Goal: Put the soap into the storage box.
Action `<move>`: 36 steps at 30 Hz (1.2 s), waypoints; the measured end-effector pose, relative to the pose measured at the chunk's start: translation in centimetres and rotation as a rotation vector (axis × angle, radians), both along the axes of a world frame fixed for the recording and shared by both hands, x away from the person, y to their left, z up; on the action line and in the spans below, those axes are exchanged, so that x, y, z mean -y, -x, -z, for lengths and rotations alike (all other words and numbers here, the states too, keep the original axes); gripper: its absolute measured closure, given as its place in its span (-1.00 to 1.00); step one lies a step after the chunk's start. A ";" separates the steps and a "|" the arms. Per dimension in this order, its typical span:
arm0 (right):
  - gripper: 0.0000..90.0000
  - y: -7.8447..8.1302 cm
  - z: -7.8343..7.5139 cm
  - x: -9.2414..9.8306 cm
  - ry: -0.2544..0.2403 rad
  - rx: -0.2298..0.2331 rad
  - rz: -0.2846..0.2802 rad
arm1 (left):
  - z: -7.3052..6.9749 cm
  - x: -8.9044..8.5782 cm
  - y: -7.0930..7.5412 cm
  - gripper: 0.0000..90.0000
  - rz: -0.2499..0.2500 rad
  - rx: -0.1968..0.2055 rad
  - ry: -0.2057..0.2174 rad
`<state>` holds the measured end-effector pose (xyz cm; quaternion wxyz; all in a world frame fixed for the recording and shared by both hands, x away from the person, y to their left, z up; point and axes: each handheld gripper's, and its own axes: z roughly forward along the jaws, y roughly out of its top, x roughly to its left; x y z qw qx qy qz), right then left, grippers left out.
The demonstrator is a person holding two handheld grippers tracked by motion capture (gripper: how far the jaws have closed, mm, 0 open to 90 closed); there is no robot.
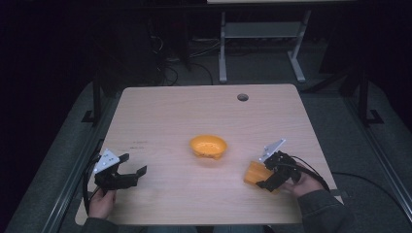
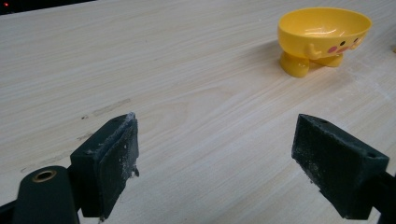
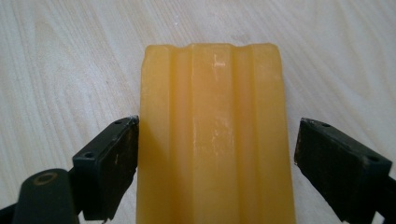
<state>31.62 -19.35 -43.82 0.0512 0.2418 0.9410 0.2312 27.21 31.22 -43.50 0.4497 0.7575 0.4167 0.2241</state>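
Right tool point(image 1: 268, 175) straddles a ridged orange plastic block point(image 3: 212, 140), ready to grip.
Both tools' jaws stand apart; left tool point(image 1: 131, 167) idles near the yellow footed bowl point(image 1: 208, 146).

Ridged orange block point(image 3: 215, 135) lies flat between open tongs point(image 3: 215, 172).

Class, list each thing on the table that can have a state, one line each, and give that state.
Yellow bowl: upright on its feet, nothing visible inside.
Orange block: lying flat on the table, between the right tool's jaws.
Left tool: open, holding nothing.
Right tool: open, left jaw at the block's edge, right jaw apart from it.
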 end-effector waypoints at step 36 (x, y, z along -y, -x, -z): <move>-0.56 -0.4 1.5 -0.8 0.046 -0.036 -0.039 | 0.0 0.0 -0.1 -0.69 0.010 0.002 0.005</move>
